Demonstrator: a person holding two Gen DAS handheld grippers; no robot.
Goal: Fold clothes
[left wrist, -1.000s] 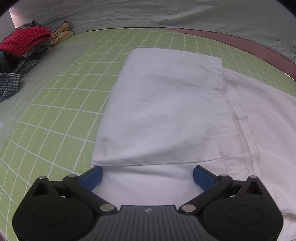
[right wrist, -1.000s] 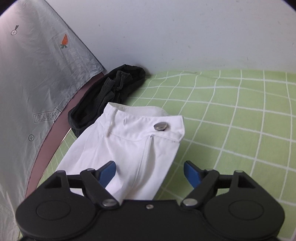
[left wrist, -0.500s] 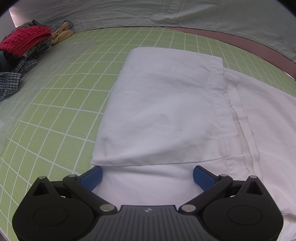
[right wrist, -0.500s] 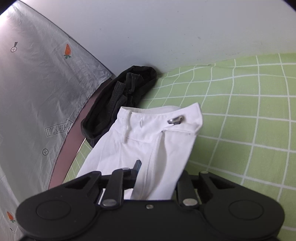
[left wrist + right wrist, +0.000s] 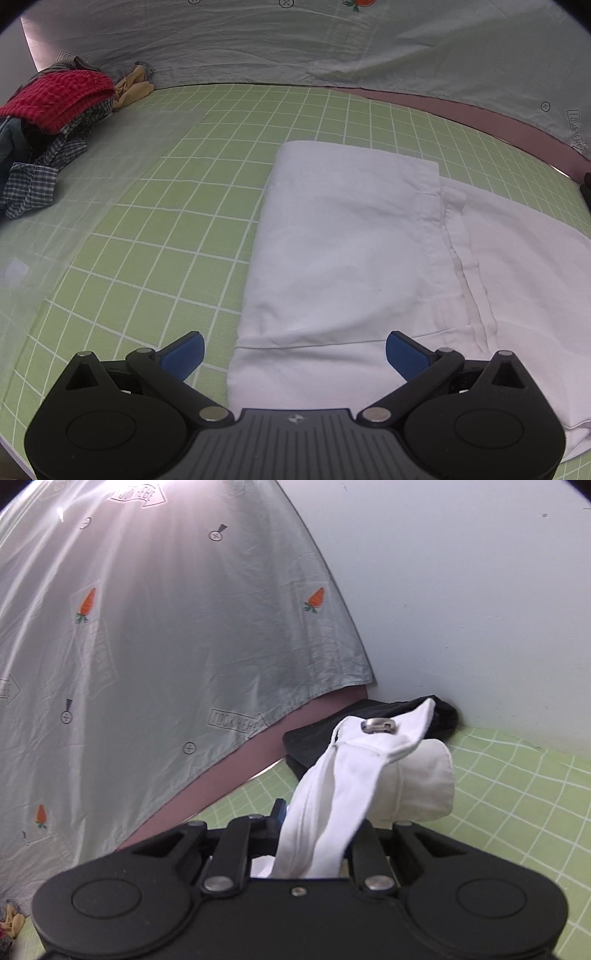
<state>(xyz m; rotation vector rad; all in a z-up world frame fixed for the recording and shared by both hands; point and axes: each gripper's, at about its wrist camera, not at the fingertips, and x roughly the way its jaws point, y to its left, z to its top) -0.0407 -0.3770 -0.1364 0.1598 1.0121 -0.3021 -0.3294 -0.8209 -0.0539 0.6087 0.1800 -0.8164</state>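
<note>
White trousers: the right gripper (image 5: 314, 843) is pinching the waistband end of the white trousers (image 5: 343, 258), its jaws having just been closing, with the cloth bunched between them.
Right fingers: only one blue pad (image 5: 279, 809) is peeking out left of the cloth; the fabric is hiding the rest.
Change: a second ago that end was lying flat on the green grid mat (image 5: 166, 236) under open jaws; now it is rising off the mat, metal button (image 5: 378, 725) riding on top.
Meaning: the next fold is probably starting, waistband heading over the already folded legs.
Left gripper: the left gripper (image 5: 293, 350) is hovering with fingers spread wide and nothing in them, above the near edge of the trousers, higher than a second ago.
Trousers' place: the folded half is lying flat on the mat, right of its centre.
Beyond the trousers: a black garment (image 5: 321, 734) is sitting at the mat's wall end; a clothes pile (image 5: 51, 122) is waiting at the opposite far corner.
Containers: none showing.
</note>
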